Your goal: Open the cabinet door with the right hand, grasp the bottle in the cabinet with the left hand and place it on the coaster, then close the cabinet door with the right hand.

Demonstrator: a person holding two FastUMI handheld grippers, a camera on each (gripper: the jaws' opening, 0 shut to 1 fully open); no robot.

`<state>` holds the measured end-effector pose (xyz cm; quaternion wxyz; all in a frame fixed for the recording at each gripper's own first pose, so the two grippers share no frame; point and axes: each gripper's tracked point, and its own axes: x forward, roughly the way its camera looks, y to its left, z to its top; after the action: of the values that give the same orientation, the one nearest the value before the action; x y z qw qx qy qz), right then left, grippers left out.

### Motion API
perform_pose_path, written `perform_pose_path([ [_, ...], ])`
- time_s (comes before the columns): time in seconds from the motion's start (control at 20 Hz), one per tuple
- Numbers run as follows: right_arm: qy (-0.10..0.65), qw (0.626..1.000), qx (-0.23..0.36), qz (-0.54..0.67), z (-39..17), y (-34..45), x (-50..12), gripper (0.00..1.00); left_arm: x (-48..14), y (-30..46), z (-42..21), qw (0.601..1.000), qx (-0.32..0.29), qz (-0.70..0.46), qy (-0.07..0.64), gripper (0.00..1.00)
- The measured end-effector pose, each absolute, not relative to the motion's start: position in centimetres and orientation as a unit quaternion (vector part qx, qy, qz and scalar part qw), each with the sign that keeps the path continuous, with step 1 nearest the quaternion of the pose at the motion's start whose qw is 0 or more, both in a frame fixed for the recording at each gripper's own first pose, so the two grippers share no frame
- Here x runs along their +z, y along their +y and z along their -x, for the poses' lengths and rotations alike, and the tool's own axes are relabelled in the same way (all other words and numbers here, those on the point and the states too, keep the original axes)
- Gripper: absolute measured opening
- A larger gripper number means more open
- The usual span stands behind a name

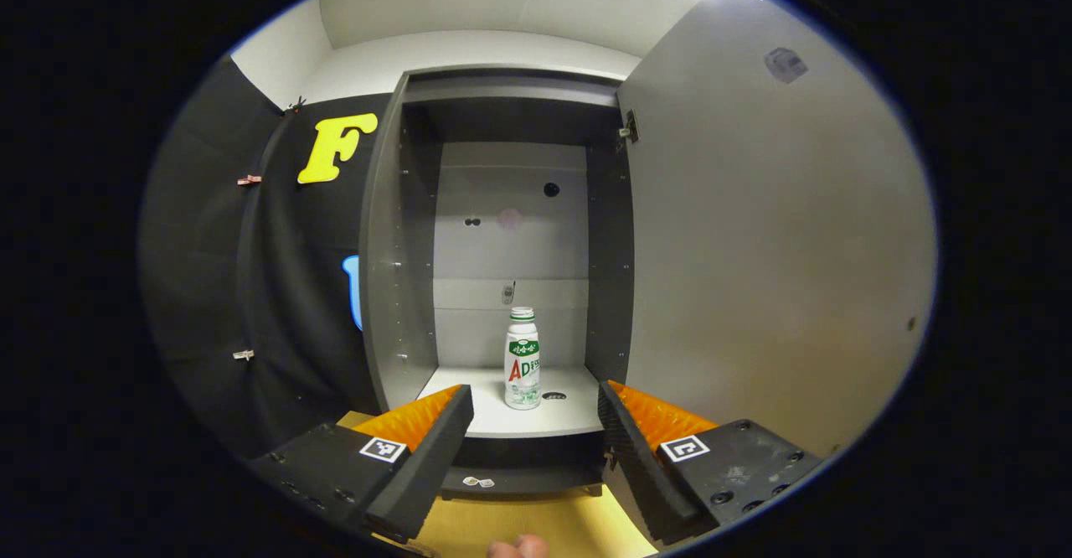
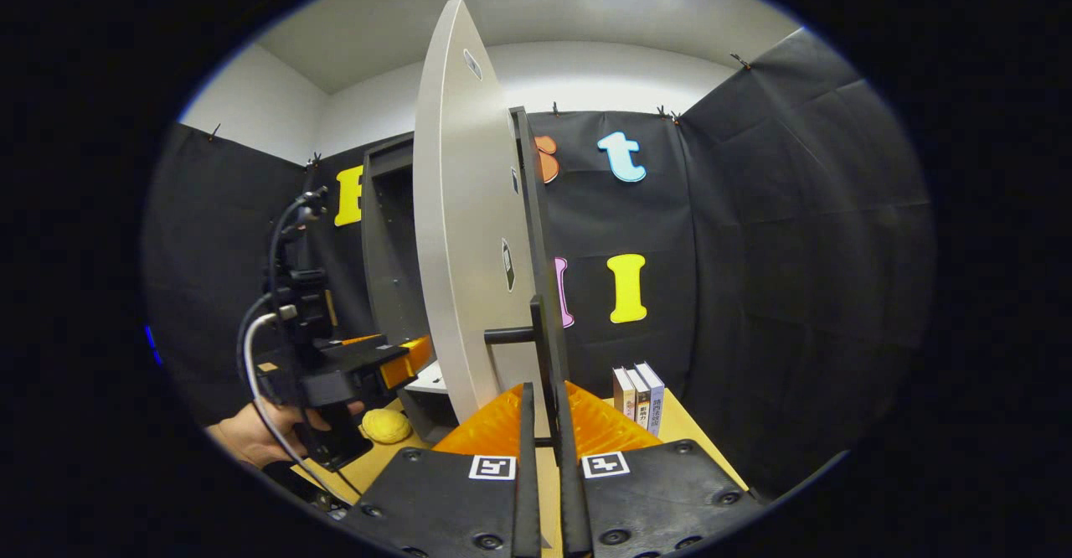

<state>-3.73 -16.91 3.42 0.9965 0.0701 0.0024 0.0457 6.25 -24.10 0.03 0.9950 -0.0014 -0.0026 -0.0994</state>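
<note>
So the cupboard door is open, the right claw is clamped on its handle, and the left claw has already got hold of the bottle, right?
Not quite. The left claw is open and hasn't gripped the bottle yet: the left gripper view shows the bottle standing upright on the cupboard shelf, beyond the spread fingers. The rest holds: the door is open, and the right claw is closed on its handle.

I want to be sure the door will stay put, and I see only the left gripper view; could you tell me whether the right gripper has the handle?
Observer: Yes, the right gripper is shut on the door handle.
Operator: Thank you. Is anything on the table near the cabinet?
Observer: Books stand upright past the door.
Operator: Anything by my own gripper?
Observer: A yellow object lies beneath the left gripper.
</note>
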Motion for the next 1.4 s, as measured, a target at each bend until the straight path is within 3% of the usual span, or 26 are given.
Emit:
perform_pose_path([
  [0.1, 0.001, 0.996, 0.038, -0.08, 4.1, -17.8, 3.6, 0.14, -0.1, -24.7, -8.4, 0.995, -0.101, 0.0, -0.004, 0.94],
  [0.2, 0.005, 0.995, 0.038, -0.088, 4.5, -18.1, 3.6, 0.26, -0.5, -25.1, -10.6, 0.995, -0.1, -0.002, -0.001, 0.94],
  [0.35, -0.009, 0.996, 0.026, -0.082, 5.2, -19.7, 3.9, 0.29, -1.1, -25.8, -14.6, 0.995, -0.098, -0.005, 0.004, 0.94],
  [0.45, -0.01, 0.996, 0.018, -0.09, 5.6, -20.3, 3.9, 0.42, -1.7, -26.0, -17.1, 0.996, -0.093, 0.001, 0.009, 0.94],
  [0.5, -0.011, 0.996, 0.006, -0.091, 5.8, -21.3, 3.7, 0.54, -2.0, -26.1, -18.4, 0.996, -0.09, 0.002, 0.012, 0.95],
  [0.55, -0.012, 0.996, -0.009, -0.089, 6.1, -22.3, 3.7, 0.49, -2.3, -25.9, -19.6, 0.996, -0.085, 0.0, 0.015, 0.92],
  [0.6, -0.012, 0.996, -0.022, -0.086, 6.2, -23.0, 3.5, 0.69, -2.7, -25.9, -20.7, 0.996, -0.082, -0.003, 0.02, 0.95],
  [0.65, -0.011, 0.996, -0.039, -0.084, 6.4, -23.8, 3.3, 0.76, -3.0, -25.9, -21.9, 0.997, -0.08, -0.006, 0.022, 0.95],
  [0.7, -0.01, 0.995, -0.053, -0.084, 6.5, -24.5, 3.2, 1.0, -3.4, -26.0, -23.0, 0.996, -0.08, -0.007, 0.026, 0.95],
  [0.75, -0.011, 0.994, -0.064, -0.085, 6.8, -25.2, 3.1, 0.92, -3.9, -26.0, -24.0, 0.996, -0.08, -0.003, 0.026, 0.92],
  [0.8, -0.013, 0.993, -0.074, -0.087, 6.6, -25.6, 3.2, 0.91, -4.2, -26.0, -25.1, 0.997, -0.078, 0.002, 0.027, 0.94],
  [1.4, -0.007, 0.985, -0.144, -0.095, 6.6, -30.8, 2.3, 0.91, -7.7, -26.6, -33.8, 0.997, -0.061, -0.01, 0.036, 0.94],
])
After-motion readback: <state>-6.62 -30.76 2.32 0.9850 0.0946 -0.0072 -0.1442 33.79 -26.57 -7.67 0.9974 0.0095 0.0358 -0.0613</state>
